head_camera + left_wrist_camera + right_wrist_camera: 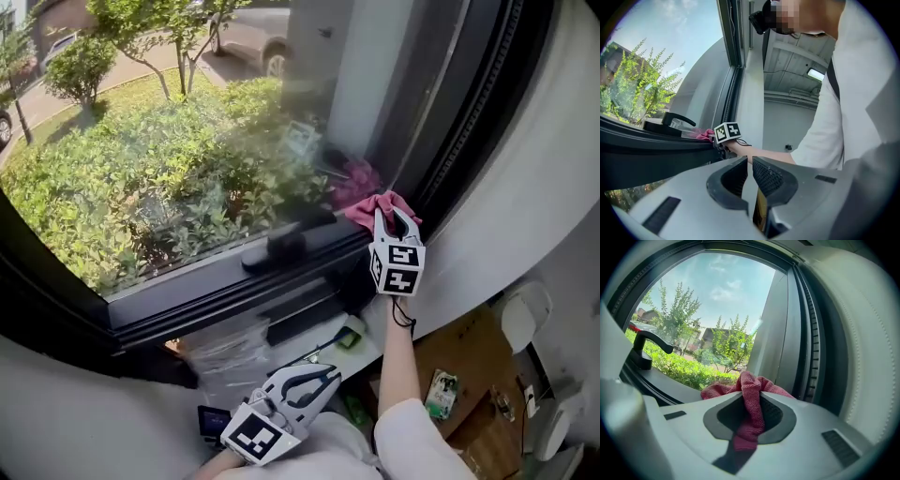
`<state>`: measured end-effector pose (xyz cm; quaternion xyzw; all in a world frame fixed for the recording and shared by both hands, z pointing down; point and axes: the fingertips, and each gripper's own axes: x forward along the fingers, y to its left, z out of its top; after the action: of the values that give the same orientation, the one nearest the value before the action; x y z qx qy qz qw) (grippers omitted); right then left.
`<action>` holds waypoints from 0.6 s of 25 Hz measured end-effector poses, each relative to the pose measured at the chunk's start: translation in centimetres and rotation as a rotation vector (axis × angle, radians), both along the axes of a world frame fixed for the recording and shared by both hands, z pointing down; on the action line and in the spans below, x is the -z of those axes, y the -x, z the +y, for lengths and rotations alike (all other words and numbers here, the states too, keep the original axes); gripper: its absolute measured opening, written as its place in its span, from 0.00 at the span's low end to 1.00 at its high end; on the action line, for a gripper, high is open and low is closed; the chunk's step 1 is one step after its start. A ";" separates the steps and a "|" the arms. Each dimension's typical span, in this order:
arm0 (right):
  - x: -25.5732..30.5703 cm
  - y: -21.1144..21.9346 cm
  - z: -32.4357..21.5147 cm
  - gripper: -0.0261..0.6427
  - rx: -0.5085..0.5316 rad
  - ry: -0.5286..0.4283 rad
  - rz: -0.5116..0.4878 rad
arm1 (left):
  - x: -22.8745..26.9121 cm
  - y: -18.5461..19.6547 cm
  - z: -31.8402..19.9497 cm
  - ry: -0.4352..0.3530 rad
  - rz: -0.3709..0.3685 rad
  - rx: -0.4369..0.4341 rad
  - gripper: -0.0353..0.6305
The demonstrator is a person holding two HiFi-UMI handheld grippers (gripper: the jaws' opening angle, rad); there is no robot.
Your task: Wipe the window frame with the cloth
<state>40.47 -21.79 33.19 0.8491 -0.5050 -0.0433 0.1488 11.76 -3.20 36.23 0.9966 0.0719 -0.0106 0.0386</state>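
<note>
My right gripper [390, 217] is clamped on the cloth [367, 208]. The cloth is bunched at the gripper's 12 o'clock and rests against the right-hand corner of the frame [216, 292]. In the head view the frame's long axis runs from that corner toward 8 o'clock, so I judge the stroke must go that way. My left gripper [323, 375] is closed on nothing, well apart at 6 o'clock.

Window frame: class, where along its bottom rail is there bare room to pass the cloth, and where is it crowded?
Bare: the long stretch of bottom rail left of the handle, and a short gap between handle and cloth. Crowded: the right corner, where the right gripper holds the cloth.
</note>
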 end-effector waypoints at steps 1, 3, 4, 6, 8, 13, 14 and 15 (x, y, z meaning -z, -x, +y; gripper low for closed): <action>0.0 0.0 0.0 0.13 -0.003 0.001 -0.001 | 0.2 0.2 -0.5 0.009 0.013 0.011 0.12; -0.1 0.1 -0.1 0.13 -0.005 0.003 -0.004 | 0.8 0.6 -1.9 0.007 0.041 0.045 0.12; -0.2 0.1 -0.1 0.13 -0.006 0.001 -0.005 | 1.2 0.9 -2.8 0.001 0.054 0.067 0.12; -0.2 0.0 0.2 0.13 -0.010 -0.003 -0.004 | 1.4 1.3 -4.1 0.004 0.059 0.104 0.12; -0.1 0.1 0.4 0.13 -0.013 -0.006 -0.003 | 0.8 1.6 -4.6 0.021 0.033 0.117 0.12; 0.1 0.2 0.0 0.13 -0.013 -0.005 -0.004 | -0.7 1.0 -3.1 0.029 -0.017 0.047 0.12; 0.1 0.2 -0.1 0.13 -0.013 -0.003 -0.004 | -0.8 0.9 -2.7 0.026 -0.016 0.033 0.12; 0.0 0.2 0.0 0.13 -0.015 -0.001 -0.003 | -0.8 0.9 -2.6 0.028 -0.012 0.027 0.12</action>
<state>40.26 -21.84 33.23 0.8530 -0.4989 -0.0411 0.1478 10.86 -5.77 37.05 0.9969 0.0580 -0.0060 0.0526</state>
